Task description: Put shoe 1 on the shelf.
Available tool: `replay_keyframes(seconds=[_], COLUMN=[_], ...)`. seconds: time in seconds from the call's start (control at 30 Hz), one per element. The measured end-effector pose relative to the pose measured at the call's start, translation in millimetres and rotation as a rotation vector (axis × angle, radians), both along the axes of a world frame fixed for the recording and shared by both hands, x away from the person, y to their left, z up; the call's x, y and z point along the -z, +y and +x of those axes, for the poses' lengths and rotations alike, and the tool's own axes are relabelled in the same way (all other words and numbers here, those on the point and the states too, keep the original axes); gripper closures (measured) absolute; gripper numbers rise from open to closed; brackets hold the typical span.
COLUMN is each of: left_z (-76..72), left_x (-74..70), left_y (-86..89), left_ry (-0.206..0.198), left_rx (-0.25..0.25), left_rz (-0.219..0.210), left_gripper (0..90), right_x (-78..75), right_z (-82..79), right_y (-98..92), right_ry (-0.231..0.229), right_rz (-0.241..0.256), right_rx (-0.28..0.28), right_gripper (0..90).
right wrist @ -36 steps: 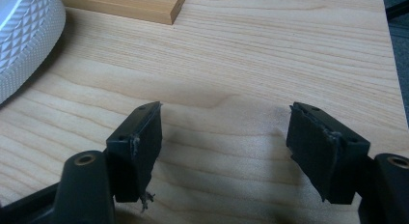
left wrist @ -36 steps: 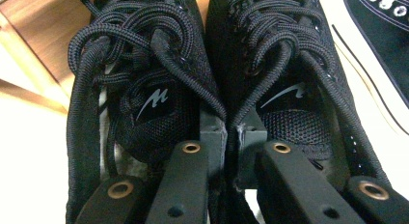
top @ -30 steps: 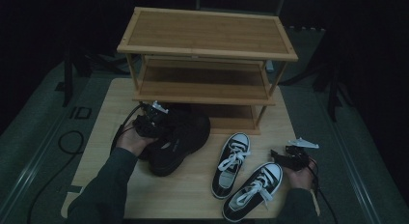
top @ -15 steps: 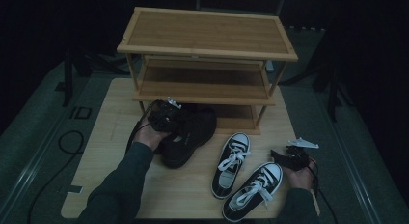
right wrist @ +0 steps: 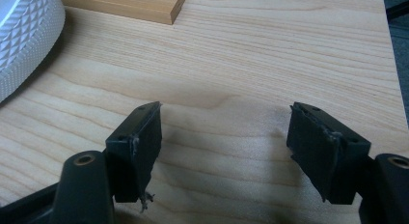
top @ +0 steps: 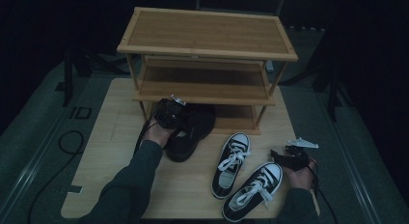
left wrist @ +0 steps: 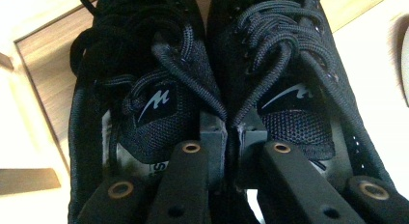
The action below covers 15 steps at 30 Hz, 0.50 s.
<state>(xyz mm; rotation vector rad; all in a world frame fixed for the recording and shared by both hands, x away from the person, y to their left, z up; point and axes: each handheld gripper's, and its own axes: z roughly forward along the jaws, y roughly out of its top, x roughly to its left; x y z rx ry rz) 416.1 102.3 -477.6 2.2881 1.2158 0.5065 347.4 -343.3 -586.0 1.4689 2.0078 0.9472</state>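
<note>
Clamping the black shoes (left wrist: pixel 207 89) together by their inner collars, my left gripper (top: pixel 170 113) is pointing their toes toward what seems the rack (top: pixel 207 45)'s bottom shelf, while my right gripper (right wrist: pixel 224 151) is idling, jaws spread.

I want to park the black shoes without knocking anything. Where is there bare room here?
The top shelf and middle shelf of the rack lie bare. The table is free left of the black shoes and along its near-left edge. It is crowded at right, where the white-soled sneakers lie beside the right gripper.
</note>
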Motion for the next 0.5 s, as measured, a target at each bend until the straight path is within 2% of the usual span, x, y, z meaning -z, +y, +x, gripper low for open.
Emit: replay_keyframes(seconds=[0.33, 0.5], left_z=[6.0, 7.0], left_x=[4.0, 4.1], left_y=[-10.6, -11.8], left_ry=[-0.022, -0.019], left_rx=[-0.038, -0.048], left_rz=[-0.025, -0.019], left_gripper=[85.4, 81.9], right_x=[0.1, 0.0], right_z=[0.2, 0.2], right_y=[0.3, 0.3], right_ry=[0.0, 0.0], right_rz=[-0.003, -0.003], right_rx=[0.0, 0.0], right_gripper=[27.8, 27.8])
